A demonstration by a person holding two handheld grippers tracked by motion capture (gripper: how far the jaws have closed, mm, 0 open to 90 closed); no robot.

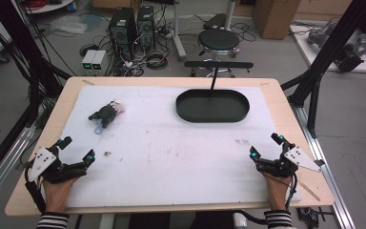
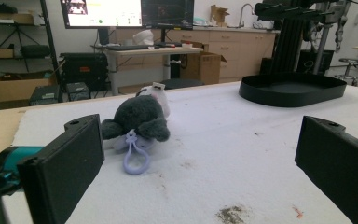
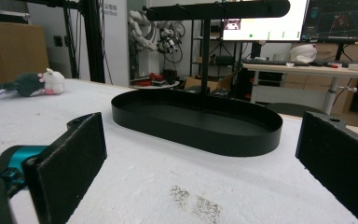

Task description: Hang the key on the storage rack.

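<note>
High view first: both grippers rest at the near edge of the table, and both stand wide open with nothing between the jaws. Left gripper (image 1: 79, 149) sits at the near-left corner of the white mat (image 1: 171, 157), its jaws angled forward and a touch toward the middle; right gripper (image 1: 265, 145) mirrors it at the near-right corner, released as well. Out from the left fingers, the plush keychain toy (image 1: 106, 113) lies ahead and slightly to the right, near the far-left part of the mat, well apart from either gripper but plainly closer to the left one. Left gripper view puts the toy (image 2: 140, 119) just inside the left jaw's line, off centre, with its pale lilac clip loop (image 2: 134, 156) trailing toward the camera and its white-and-pink end pointing away. So the toy's long axis runs roughly along the line of approach, slanting a little in the high view. Right gripper view looks across to the black oval tray (image 3: 200, 123) with its T-shaped hanger stand (image 3: 205, 51) rising from the far side; the toy (image 3: 30, 83) shows far off to the left there. My read: the left hand is the one to go, reaching forward and nudging right to centre the toy, then likely turning the wrist to close across the body.
</note>
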